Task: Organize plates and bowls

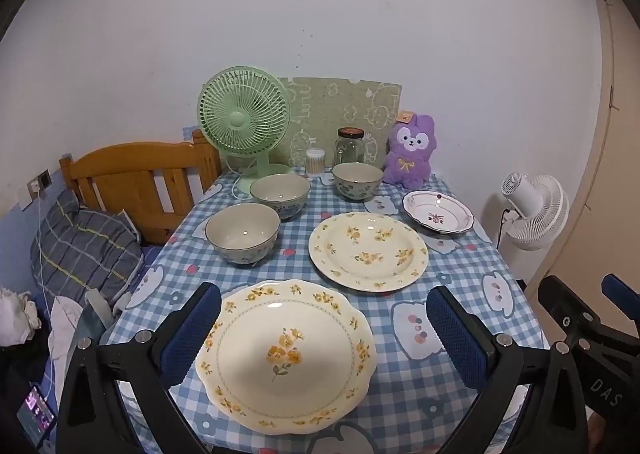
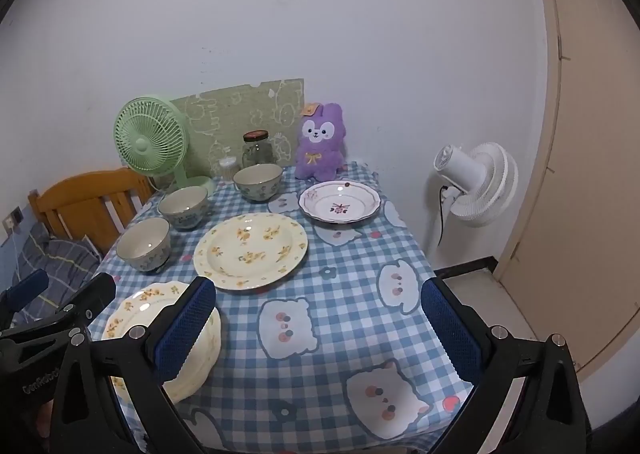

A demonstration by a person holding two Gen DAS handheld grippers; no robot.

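A scalloped cream plate (image 1: 286, 354) with yellow flowers lies at the table's near edge, between the fingers of my open left gripper (image 1: 324, 322); it shows in the right wrist view (image 2: 152, 302) too. A round yellow-flowered plate (image 1: 368, 250) (image 2: 250, 250) lies behind it. A small white plate (image 1: 438, 212) (image 2: 340, 200) with a dark rim sits at the far right. Three bowls stand at the left: near (image 1: 242, 232) (image 2: 143, 244), middle (image 1: 280, 194) (image 2: 183, 206), far (image 1: 357, 179) (image 2: 258, 180). My right gripper (image 2: 320, 314) is open and empty over the cloth, right of the scalloped plate.
A green fan (image 1: 244, 118), a glass jar (image 1: 350, 146), a cotton-swab tub (image 1: 315, 160) and a purple plush rabbit (image 1: 410, 152) line the back of the checked tablecloth (image 2: 332, 294). A wooden bed frame (image 1: 136, 182) stands left, a white fan (image 2: 476, 178) right.
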